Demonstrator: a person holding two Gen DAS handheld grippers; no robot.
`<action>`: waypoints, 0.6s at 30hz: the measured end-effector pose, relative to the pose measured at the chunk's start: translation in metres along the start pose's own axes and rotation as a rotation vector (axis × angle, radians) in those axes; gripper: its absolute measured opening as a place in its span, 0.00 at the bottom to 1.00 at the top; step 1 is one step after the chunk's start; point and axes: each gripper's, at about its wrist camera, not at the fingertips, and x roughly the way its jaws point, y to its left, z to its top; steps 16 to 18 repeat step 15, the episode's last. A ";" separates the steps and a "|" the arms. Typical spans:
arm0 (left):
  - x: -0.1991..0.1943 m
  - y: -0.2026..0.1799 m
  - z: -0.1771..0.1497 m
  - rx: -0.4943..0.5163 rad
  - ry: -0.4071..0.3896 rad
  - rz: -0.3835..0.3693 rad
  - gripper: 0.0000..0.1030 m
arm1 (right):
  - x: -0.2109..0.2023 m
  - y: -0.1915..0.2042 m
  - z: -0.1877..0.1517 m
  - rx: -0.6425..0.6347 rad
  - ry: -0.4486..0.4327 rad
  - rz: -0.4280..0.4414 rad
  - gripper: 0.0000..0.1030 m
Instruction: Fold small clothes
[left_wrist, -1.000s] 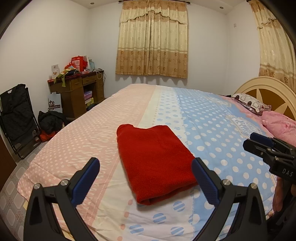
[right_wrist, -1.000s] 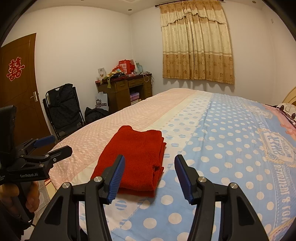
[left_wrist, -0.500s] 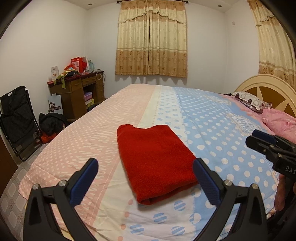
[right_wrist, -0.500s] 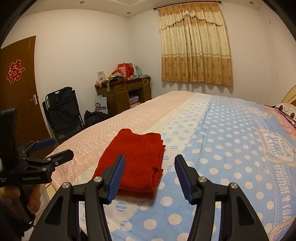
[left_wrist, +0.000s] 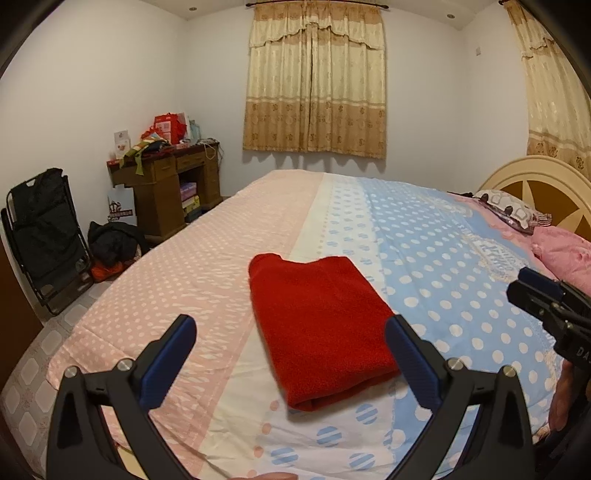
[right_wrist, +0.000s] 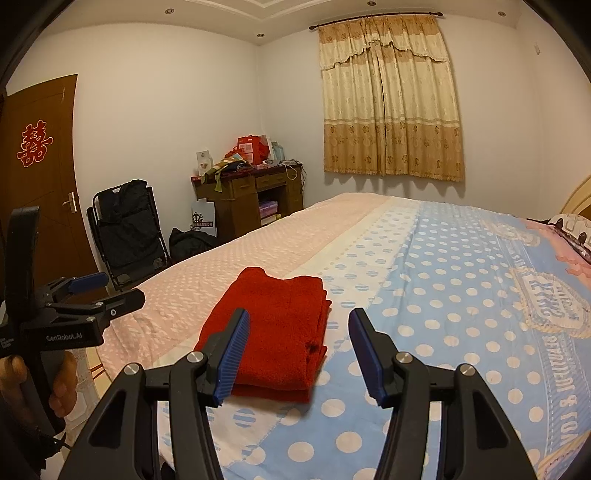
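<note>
I hold the left gripper (left_wrist: 290, 338) and right gripper (right_wrist: 298, 345) spread wide, empty, above the folded red garment (left_wrist: 317, 328) on the bed (left_wrist: 443, 258)

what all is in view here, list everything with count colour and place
folded garment: 1, red, on the bed near its foot
bed: 1, pink and blue dotted cover
pillows: 2, patterned and pink, by the headboard
curtains: 2 sets, beige
desk: 1, brown, cluttered, in the corner
folding chair: 1, black, beside the door
door: 1, brown, red emblem
left gripper: 1, black, blue fingers, open, empty
right gripper: 1, black, blue fingers, open, empty
</note>
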 end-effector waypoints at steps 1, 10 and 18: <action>-0.001 0.001 0.001 0.001 -0.002 0.002 1.00 | 0.000 -0.001 0.000 -0.001 -0.001 0.002 0.55; -0.003 0.021 0.006 -0.027 -0.029 0.038 1.00 | 0.003 0.007 -0.004 -0.015 0.012 0.018 0.55; 0.000 0.021 0.005 -0.019 -0.026 0.039 1.00 | 0.004 0.009 -0.006 -0.021 0.017 0.023 0.55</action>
